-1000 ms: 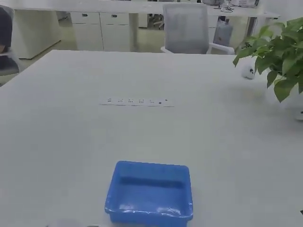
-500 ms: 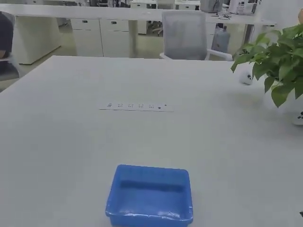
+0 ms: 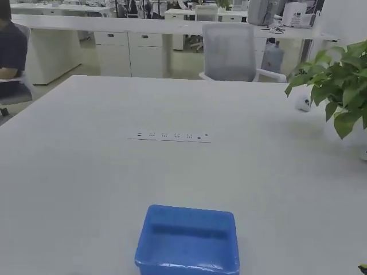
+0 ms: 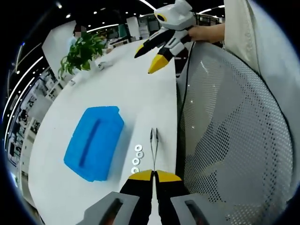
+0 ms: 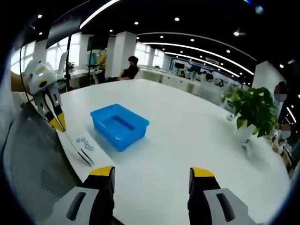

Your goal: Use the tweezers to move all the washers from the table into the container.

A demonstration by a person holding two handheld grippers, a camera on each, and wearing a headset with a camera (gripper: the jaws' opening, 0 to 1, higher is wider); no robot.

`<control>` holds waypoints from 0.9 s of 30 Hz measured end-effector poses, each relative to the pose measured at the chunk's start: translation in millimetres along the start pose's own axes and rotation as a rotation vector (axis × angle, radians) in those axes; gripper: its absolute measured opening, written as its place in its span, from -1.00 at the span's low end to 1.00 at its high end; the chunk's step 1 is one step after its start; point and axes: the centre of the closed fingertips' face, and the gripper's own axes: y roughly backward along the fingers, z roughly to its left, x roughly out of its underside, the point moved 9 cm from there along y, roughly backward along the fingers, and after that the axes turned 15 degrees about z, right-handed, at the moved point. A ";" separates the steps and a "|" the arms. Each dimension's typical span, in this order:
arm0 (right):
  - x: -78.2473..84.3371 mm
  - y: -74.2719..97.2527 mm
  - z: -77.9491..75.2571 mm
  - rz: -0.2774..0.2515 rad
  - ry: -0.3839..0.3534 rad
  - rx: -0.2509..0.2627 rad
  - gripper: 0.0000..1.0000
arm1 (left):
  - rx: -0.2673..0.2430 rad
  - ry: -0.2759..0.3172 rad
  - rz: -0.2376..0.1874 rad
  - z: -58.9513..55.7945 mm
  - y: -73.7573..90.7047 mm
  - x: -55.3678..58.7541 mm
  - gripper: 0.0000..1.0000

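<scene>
Head view took in the white table with the blue container near its front edge. Between container and edge lay the tweezers, with the washers just beside them. The left gripper had its jaws pressed together, holding nothing. The right gripper gaped wide, also empty. Gripping the tweezers mid-length, so that their arms could be squeezed, looked wisest.

On white table: metal ring washers btwn blue rectangular plastic container & slim metal tweezers, nr edge; green potted plant behind, far right.
</scene>
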 end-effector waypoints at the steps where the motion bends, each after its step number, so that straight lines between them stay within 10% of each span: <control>1: -1.3 -0.1 3.3 0.010 0.006 -0.026 0.18 | 0.003 0.005 -0.008 -0.6 2.3 -2.0 -1.00; 7: -18.3 -6.6 41.1 0.022 0.188 -0.209 0.01 | 0.011 0.007 -0.030 -3.6 14.5 -15.7 -1.00; 18: -24.3 -40.5 80.8 0.088 0.296 -0.491 -0.52 | 0.018 -0.043 -0.043 -5.3 25.8 -36.7 -1.00; 27: -24.7 -65.0 98.0 0.125 0.376 -0.576 -0.56 | 0.030 -0.042 -0.074 -7.4 26.4 -47.0 -1.00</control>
